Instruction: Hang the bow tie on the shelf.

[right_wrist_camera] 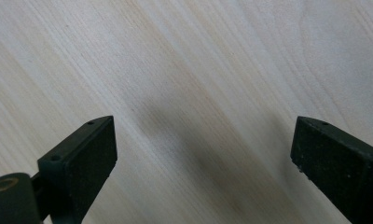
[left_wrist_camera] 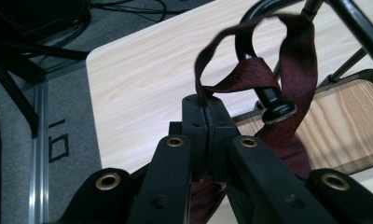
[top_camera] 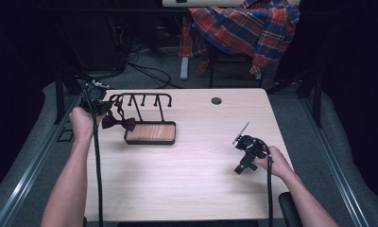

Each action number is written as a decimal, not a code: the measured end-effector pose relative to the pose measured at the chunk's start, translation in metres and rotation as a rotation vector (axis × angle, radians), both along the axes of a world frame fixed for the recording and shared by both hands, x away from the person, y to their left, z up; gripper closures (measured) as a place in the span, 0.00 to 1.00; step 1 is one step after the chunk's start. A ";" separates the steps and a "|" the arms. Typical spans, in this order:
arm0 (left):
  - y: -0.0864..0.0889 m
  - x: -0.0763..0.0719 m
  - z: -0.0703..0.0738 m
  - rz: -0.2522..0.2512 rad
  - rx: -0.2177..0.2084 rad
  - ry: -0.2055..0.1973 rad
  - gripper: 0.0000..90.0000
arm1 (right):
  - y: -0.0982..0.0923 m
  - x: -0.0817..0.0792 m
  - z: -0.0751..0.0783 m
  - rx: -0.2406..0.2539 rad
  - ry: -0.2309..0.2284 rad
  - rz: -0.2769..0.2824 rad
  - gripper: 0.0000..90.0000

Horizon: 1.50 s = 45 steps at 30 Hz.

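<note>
A dark red bow tie (top_camera: pixel 118 123) hangs at the left end of a black hook rack (top_camera: pixel 144 100) that stands on a wooden base (top_camera: pixel 150 133). My left gripper (top_camera: pixel 106 104) is shut on the tie's strap (left_wrist_camera: pixel 250 74). In the left gripper view the jaws pinch the strap where it loops over the rack's end hook (left_wrist_camera: pixel 277 108), and the wooden base (left_wrist_camera: pixel 343 126) lies beyond. My right gripper (top_camera: pixel 244 153) hovers low over the right side of the light wood table (top_camera: pixel 196 179). Its fingers (right_wrist_camera: pixel 89 154) stand wide apart above bare tabletop (right_wrist_camera: pixel 198 70), holding nothing.
A plaid shirt (top_camera: pixel 246 28) is draped over a chair behind the table. A round cable hole (top_camera: pixel 216 100) sits near the table's far edge. Cables (top_camera: pixel 149 71) lie on the floor beyond, and metal rails (top_camera: pixel 26 175) flank the table.
</note>
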<state>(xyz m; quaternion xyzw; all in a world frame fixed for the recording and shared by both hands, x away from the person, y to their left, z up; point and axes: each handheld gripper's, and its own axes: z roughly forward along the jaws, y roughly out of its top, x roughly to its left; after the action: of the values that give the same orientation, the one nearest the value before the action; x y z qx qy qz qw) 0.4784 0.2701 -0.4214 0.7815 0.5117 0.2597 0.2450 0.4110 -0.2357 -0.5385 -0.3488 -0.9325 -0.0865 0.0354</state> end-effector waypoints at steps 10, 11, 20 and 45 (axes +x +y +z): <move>0.000 0.001 -0.012 0.005 -0.031 0.006 0.97 | 0.002 0.000 -0.001 0.003 -0.001 0.006 0.08; 0.001 0.001 -0.013 0.007 -0.032 0.009 0.97 | 0.002 0.000 -0.001 0.003 -0.001 0.006 0.08; -0.001 0.010 -0.016 0.023 -0.048 -0.019 0.98 | 0.001 0.000 0.000 0.002 -0.001 0.003 0.08; 0.005 0.001 -0.025 0.071 -0.072 0.013 0.43 | 0.001 -0.001 0.000 0.002 -0.002 0.007 0.08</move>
<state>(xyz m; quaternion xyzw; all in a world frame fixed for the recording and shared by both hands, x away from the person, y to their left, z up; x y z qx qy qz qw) 0.4789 0.2755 -0.4459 0.7553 0.5497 0.2443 0.2603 0.4105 -0.2351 -0.5386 -0.3456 -0.9336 -0.0878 0.0350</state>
